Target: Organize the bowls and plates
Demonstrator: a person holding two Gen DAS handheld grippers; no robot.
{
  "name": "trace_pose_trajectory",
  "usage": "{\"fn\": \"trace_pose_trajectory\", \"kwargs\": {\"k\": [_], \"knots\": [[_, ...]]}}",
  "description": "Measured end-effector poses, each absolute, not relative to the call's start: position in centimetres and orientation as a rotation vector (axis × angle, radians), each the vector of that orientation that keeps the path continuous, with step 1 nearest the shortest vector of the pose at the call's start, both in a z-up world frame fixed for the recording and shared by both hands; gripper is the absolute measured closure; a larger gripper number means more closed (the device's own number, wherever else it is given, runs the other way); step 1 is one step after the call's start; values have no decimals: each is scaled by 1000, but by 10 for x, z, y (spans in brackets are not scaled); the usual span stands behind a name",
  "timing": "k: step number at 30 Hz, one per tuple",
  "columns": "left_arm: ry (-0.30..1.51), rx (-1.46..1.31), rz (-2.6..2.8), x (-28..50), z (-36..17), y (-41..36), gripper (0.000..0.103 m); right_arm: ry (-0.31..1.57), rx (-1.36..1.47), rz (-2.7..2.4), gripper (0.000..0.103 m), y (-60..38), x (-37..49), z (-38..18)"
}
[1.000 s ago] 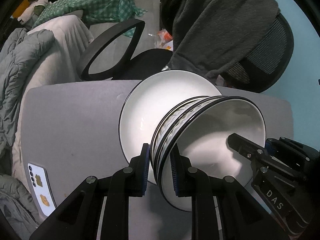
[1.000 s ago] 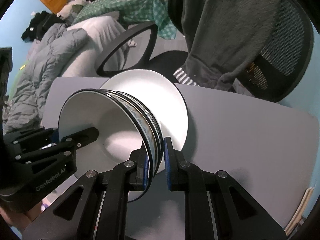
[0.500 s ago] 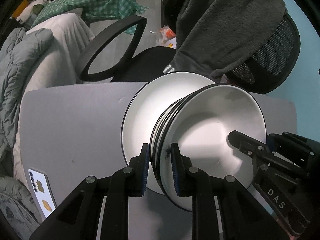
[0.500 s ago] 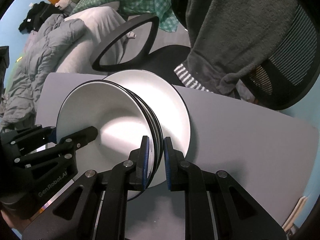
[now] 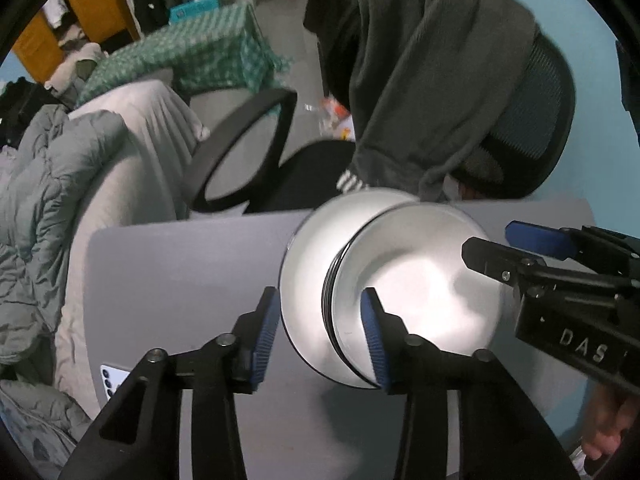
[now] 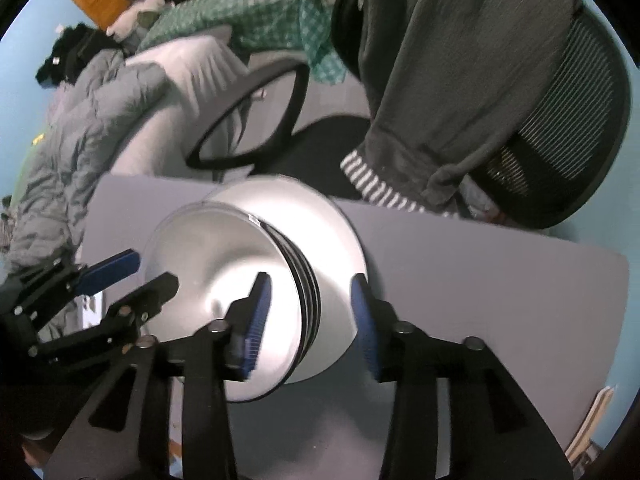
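Note:
A wide white plate [image 5: 304, 280] lies on the grey table [image 5: 180, 272] with a stack of white, dark-rimmed bowls [image 5: 420, 280] nested on it. My left gripper [image 5: 320, 336] hangs over the stack's left rim, its jaws opening. The rim stands between the blue pads with a gap on each side. My right gripper [image 6: 310, 320] straddles the opposite rim of the bowls [image 6: 208, 264] above the plate [image 6: 332, 232], jaws also opening and pads clear of it. Each gripper shows in the other's view: the right gripper [image 5: 488, 238] and the left gripper [image 6: 156, 270].
A black office chair [image 5: 532, 128] draped with a dark garment [image 5: 432, 80] stands behind the table's far edge. Grey bedding [image 5: 48, 208] lies to the left. A phone [image 5: 112, 380] rests at the table's left edge. A hand [image 5: 604, 436] shows at the lower right.
Both grippers were shut on the bowl stack's rim, which was tilted. Now both stand open and higher, and the bowls sit flatter on the plate.

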State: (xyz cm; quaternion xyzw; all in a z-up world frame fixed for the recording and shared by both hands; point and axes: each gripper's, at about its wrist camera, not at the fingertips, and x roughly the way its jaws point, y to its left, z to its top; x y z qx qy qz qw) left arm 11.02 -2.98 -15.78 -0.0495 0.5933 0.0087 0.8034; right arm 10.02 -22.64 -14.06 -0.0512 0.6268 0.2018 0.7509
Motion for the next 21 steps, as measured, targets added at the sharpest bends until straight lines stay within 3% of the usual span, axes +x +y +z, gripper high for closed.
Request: {"fn": "trace_pose_trajectory", "kwargs": {"k": [7, 21], "knots": [[1091, -145, 36, 88, -91, -14, 45, 1216, -119, 419, 38, -234, 93, -75], [858, -273, 24, 23, -4, 19, 30, 1031, -98, 341, 32, -251, 35, 15]]}}
